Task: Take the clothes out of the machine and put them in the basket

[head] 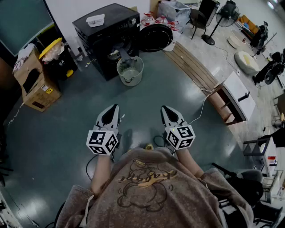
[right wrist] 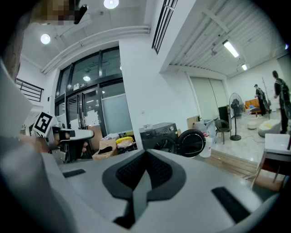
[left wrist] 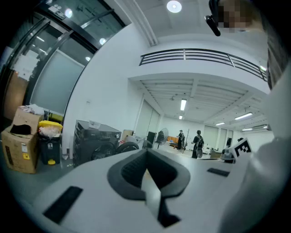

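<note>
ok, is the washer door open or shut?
Open. The round door stands swung out to the right of the black machine, with the basket at its front.

Grey basket [head: 133,76] stands before open-doored black machine [head: 104,31].

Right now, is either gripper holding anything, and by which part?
Nothing is held. The left gripper and the right gripper both have jaws together and empty, short of the washing machine and basket.

Ceiling lamps [left wrist: 173,6] light the room evenly, yet the head view looks rather dim. Both gripper views bend strongly towards dark, vignetted edges.
</note>
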Demonstrator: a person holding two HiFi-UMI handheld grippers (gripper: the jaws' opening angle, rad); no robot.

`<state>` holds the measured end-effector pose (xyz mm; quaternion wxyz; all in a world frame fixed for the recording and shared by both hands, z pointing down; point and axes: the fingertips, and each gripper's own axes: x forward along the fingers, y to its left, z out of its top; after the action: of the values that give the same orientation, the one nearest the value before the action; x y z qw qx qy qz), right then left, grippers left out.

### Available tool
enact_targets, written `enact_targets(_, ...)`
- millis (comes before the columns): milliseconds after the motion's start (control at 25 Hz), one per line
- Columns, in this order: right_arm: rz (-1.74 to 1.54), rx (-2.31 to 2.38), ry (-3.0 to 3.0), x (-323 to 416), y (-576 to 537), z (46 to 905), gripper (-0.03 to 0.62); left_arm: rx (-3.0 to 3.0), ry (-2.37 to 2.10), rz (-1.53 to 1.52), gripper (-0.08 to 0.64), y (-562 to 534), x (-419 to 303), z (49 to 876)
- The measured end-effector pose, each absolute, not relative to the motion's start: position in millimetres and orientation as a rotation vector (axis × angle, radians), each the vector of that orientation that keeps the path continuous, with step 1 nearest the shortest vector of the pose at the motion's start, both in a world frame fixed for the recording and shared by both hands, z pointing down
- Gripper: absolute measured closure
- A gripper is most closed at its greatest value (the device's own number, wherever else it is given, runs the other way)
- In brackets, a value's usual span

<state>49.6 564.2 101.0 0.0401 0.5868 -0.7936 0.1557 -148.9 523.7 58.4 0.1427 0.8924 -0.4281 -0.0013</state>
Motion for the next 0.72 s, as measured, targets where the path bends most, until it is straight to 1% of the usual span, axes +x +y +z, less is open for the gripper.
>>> enact_targets(720, 0.462, 1.812, -2.381, 37, 562, 112, 0.604, 2.599, -1.189, 0.016, 0.555, 508, -164, 71)
